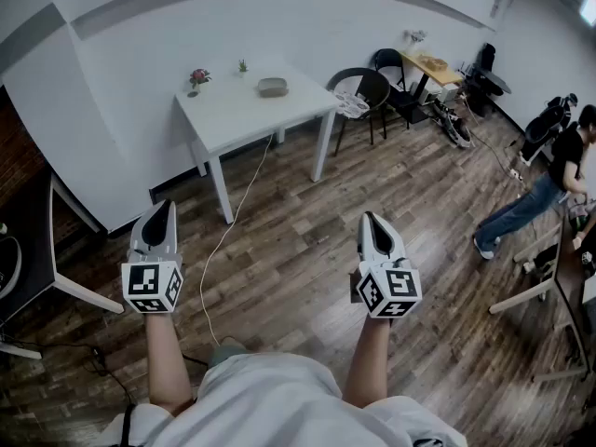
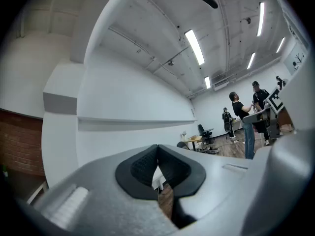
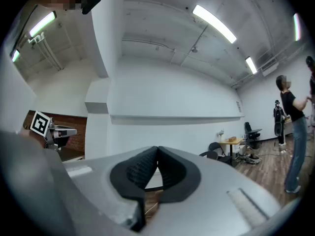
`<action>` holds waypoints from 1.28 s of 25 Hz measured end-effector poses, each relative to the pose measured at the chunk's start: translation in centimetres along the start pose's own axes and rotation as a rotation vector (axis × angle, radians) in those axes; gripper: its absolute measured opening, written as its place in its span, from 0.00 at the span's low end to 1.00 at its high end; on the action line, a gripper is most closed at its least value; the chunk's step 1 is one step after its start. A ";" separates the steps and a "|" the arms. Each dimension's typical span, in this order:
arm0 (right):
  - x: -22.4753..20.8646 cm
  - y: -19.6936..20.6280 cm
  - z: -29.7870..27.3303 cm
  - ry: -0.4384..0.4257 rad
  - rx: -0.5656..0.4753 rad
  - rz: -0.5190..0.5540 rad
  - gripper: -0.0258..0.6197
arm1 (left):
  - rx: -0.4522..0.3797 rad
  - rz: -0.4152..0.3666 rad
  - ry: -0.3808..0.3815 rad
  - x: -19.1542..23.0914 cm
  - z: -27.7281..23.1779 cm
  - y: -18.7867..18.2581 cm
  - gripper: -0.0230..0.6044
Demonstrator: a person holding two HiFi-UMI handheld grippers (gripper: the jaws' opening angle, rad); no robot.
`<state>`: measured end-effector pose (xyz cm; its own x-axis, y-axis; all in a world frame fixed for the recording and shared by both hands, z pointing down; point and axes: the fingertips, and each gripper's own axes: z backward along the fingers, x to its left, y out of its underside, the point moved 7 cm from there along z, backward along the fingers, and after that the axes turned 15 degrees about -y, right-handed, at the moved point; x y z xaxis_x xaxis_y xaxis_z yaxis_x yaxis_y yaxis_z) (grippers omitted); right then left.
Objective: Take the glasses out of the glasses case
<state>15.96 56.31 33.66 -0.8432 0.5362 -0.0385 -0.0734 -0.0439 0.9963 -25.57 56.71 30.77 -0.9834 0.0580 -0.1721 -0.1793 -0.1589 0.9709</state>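
The left claw (image 1: 164, 207) and the right claw (image 1: 372, 219) are held out side by side in the lower half of the head view, each on a bare forearm, well apart from one another. Both point toward the upper part of the frame, over the wooden floor (image 1: 307, 250).

In the left gripper view the two dark ribbed pads (image 2: 143, 165) meet at their tips, so that claw is fully closed with nothing between the jaws. The right gripper view shows the same: its pads (image 3: 140, 169) are pressed tip to tip and hold nothing.

The glasses case (image 1: 272, 87), a small grey oblong, lies on the white desk (image 1: 233, 119) in the upper centre of the head view, well apart from both claws. It is too small to tell whether it is open, and no glasses can be made out.

On the same desk, toward its upper left edge, stand a flower pot (image 1: 196, 79) and a small green plant (image 1: 242, 66). A pale cable (image 1: 233, 222) hangs from the desk and trails across the floor between the two claws. A black chair (image 1: 365, 91) stands just right of the desk, and a person (image 1: 549, 180) in dark top and jeans is at the right edge.
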 end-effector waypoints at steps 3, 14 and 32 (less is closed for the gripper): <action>-0.3 -0.1 -0.5 -0.002 0.001 0.001 0.04 | -0.002 -0.002 0.005 -0.2 -0.6 -0.2 0.05; -0.5 0.1 -0.2 0.003 -0.021 -0.023 0.04 | 0.003 -0.009 0.024 -1.2 -0.7 0.1 0.05; -0.5 1.1 -0.6 -0.005 -0.017 -0.043 0.04 | 0.029 0.003 0.035 -1.9 -1.0 1.0 0.06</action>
<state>15.99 55.48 34.69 -0.8362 0.5425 -0.0808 -0.1186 -0.0350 0.9923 -23.91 55.50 31.87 -0.9844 0.0227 -0.1747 -0.1762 -0.1308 0.9756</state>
